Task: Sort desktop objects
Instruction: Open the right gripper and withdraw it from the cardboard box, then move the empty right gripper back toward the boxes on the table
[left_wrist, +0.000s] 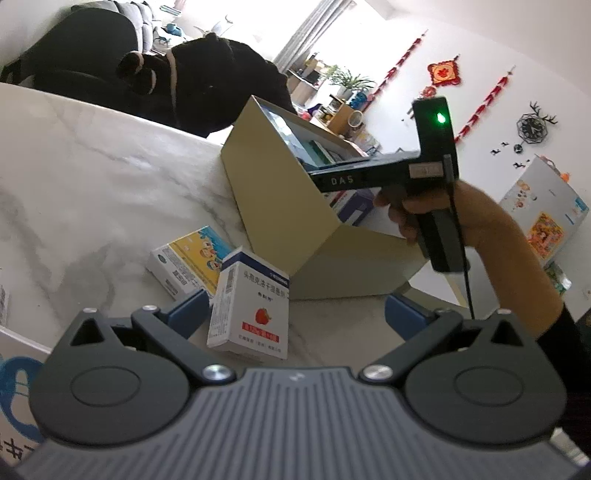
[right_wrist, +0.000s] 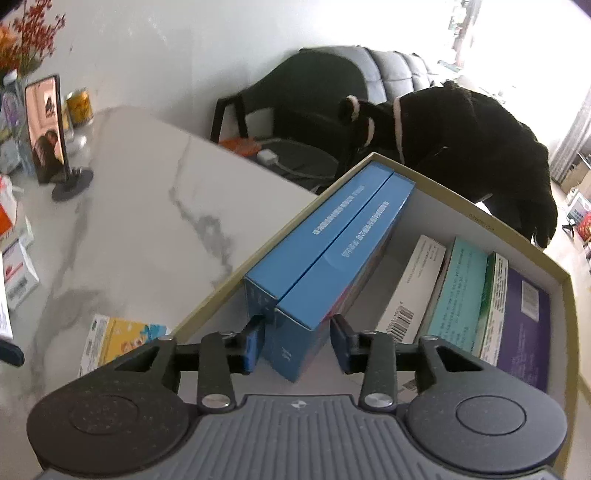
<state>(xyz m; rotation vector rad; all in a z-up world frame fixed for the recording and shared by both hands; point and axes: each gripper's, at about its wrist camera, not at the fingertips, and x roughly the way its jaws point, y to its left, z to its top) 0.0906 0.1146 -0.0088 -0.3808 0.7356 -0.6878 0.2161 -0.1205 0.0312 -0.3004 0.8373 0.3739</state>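
Observation:
My right gripper (right_wrist: 297, 339) reaches down into a beige cardboard box (right_wrist: 461, 206). Its blue fingers straddle the near end of a blue carton (right_wrist: 354, 258), which stands beside a second blue carton (right_wrist: 317, 229). The left pad sits by the carton and a small gap shows at the right pad, so the jaws are open. My left gripper (left_wrist: 299, 310) hovers wide open over the marble table. A white medicine box with a strawberry (left_wrist: 251, 306) stands just ahead of its left finger. A yellow-and-blue box (left_wrist: 192, 258) lies behind it. The beige box (left_wrist: 280, 206) is beyond.
White (right_wrist: 413, 288), teal (right_wrist: 458, 295) and purple (right_wrist: 521, 317) packs line the box's right side. A phone on a stand (right_wrist: 48, 129), a jar (right_wrist: 79, 107) and more boxes (right_wrist: 18, 280) sit at the table's left. A black coat (right_wrist: 461, 147) hangs past the far edge.

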